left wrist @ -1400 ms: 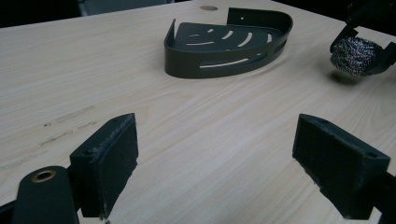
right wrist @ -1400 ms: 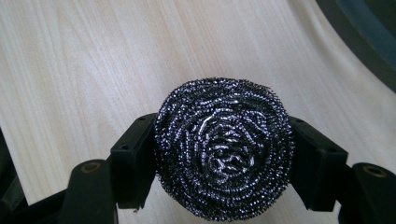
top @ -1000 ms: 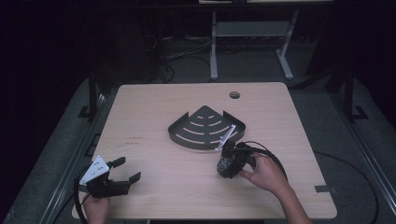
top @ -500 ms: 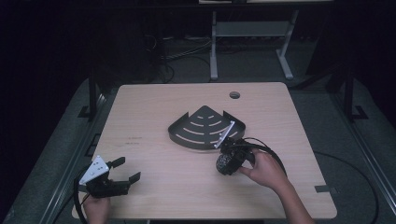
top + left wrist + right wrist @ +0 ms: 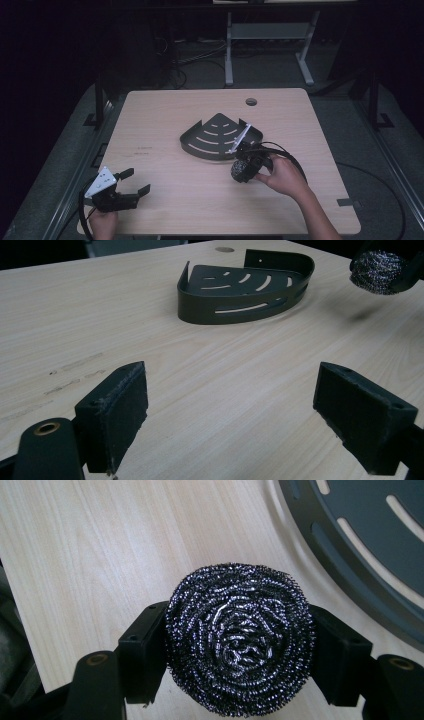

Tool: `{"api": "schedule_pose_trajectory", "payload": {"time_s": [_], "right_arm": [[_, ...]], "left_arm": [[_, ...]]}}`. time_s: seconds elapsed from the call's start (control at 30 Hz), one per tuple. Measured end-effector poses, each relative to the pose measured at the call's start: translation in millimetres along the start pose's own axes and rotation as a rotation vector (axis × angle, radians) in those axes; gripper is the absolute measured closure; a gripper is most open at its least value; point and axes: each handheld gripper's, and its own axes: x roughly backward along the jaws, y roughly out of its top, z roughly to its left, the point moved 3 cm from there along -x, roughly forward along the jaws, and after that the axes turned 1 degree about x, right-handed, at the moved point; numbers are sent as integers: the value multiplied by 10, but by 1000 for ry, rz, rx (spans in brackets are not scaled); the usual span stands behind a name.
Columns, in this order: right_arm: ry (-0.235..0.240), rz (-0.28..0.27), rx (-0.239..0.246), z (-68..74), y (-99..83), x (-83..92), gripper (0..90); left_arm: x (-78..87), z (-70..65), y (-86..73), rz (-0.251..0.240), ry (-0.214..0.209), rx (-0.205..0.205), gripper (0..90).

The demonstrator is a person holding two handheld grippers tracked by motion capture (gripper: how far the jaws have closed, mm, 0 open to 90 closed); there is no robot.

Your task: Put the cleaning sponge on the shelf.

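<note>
Item: round steel-wire scouring ball, silver-grey, coiled (image 5: 240,637), pinched between the two black jaws of the right claw (image 5: 245,167), one padded jaw pressed to each side of it; in the left gripper view the ball appears at the upper right, lifted clear of the surface with its shadow below it. Item: dark grey quarter-round metal corner tray with curved slots in its floor and a low rim (image 5: 217,137), resting on the worktop just ahead of the right claw and well ahead of the left one; in the right gripper view its slotted edge lies close beside the held ball, not touching it. Item: light wood-grain worktop with a round cable hole near its far edge (image 5: 200,200), carrying the tray. Item: left claw (image 5: 132,182), held low over the worktop's near left corner by a hand (image 5: 104,223), jaws spread wide with nothing between them. Item: right hand (image 5: 285,177), wrapped around the right claw's body, a black cable looping beside it.
</note>
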Motion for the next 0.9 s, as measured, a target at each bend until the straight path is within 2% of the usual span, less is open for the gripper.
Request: {"api": "schedule_pose_trajectory", "payload": {"time_s": [0.9], "right_arm": [[-7,-5,5,-156,189,147,315]], "left_arm": [[8,2,-1,-5,-1,5,137]]}}
